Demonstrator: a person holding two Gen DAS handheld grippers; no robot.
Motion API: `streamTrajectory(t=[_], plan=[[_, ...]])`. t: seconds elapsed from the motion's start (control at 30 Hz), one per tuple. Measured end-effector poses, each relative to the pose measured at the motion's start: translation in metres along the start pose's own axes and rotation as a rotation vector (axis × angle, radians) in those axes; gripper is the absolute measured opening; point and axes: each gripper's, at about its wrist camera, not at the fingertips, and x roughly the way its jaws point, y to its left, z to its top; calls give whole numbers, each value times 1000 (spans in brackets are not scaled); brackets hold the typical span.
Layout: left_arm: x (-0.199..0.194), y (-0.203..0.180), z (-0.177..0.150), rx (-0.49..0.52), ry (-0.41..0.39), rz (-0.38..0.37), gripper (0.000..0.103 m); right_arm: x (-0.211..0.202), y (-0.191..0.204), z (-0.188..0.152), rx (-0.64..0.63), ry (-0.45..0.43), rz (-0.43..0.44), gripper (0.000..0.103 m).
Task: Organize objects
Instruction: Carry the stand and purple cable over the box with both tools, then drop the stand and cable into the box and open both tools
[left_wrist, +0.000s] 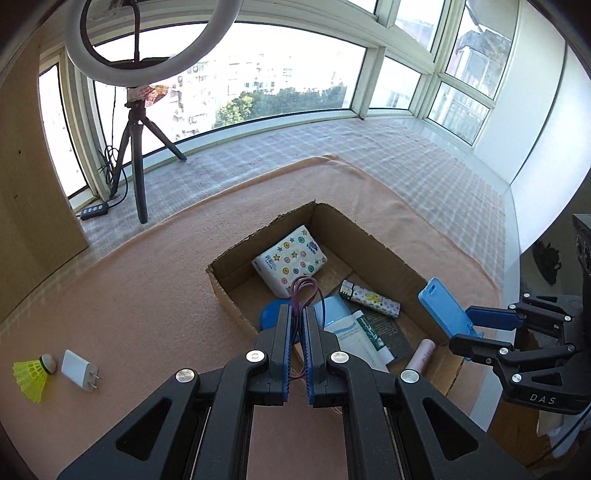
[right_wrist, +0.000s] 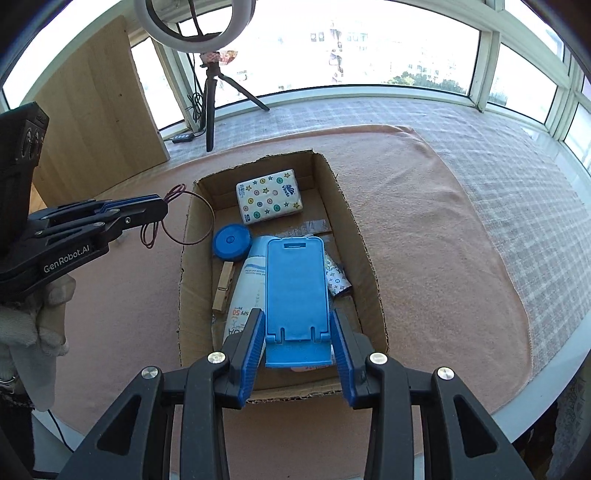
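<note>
left claw (left_wrist: 295, 325): clamped on hair tie (left_wrist: 304, 286), above box (right_wrist: 369, 266) left wall | right claw (right_wrist: 298, 339): phone stand (right_wrist: 295, 284) gripped over box middle | advice: both should be lowered inside before release

I see the box (right_wrist: 369, 266) as raw brown cardboard, matt, with rough torn edges. Under it my surface wears a fuzzy peach cloth (right_wrist: 424, 229), over a thin checked fabric (right_wrist: 517, 177). Inside the box, the tissue pack (right_wrist: 269, 201) has a slightly shiny plastic wrap, the tube (right_wrist: 245, 291) is smooth and glossy, and the peg (right_wrist: 224, 286) is bare wood. My stand (right_wrist: 297, 291) is matt blue plastic; my cord (left_wrist: 304, 291) looks like thin rubbery wire. The fingers (right_wrist: 251, 350) carry ribbed blue pads on matt black plastic with bright metal screws. Left of the box, the charger (left_wrist: 79, 369) is glossy white plastic.
</note>
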Motion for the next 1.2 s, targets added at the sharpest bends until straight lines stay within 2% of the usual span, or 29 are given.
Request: streamTrajectory(t=[0.07, 0.1, 0.13, 0.17, 0.2, 0.23, 0.8, 1.2], plan=[[2, -2, 2, 2, 0, -14, 6, -2, -4, 1, 13, -12, 19, 35], [4, -3, 3, 5, 0, -16, 10, -3, -5, 2, 21, -18, 23, 45], [6, -4, 4, 7, 9, -9, 33, -5, -7, 3, 29, -24, 21, 53], [6, -5, 4, 5, 8, -1, 50, -6, -9, 3, 37, -30, 20, 65], [6, -5, 4, 3, -4, 2, 77, -7, -11, 4, 45, -41, 26, 68], [5, -5, 4, 4, -13, -1, 81, -8, -13, 4, 51, -46, 30, 68], [-3, 10, -7, -28, 5, 23, 81, -4, 0, 8, 10, -27, 17, 68], [-34, 70, -39, -123, 14, 117, 81, 16, 40, 27, -45, 1, 107, 68]])
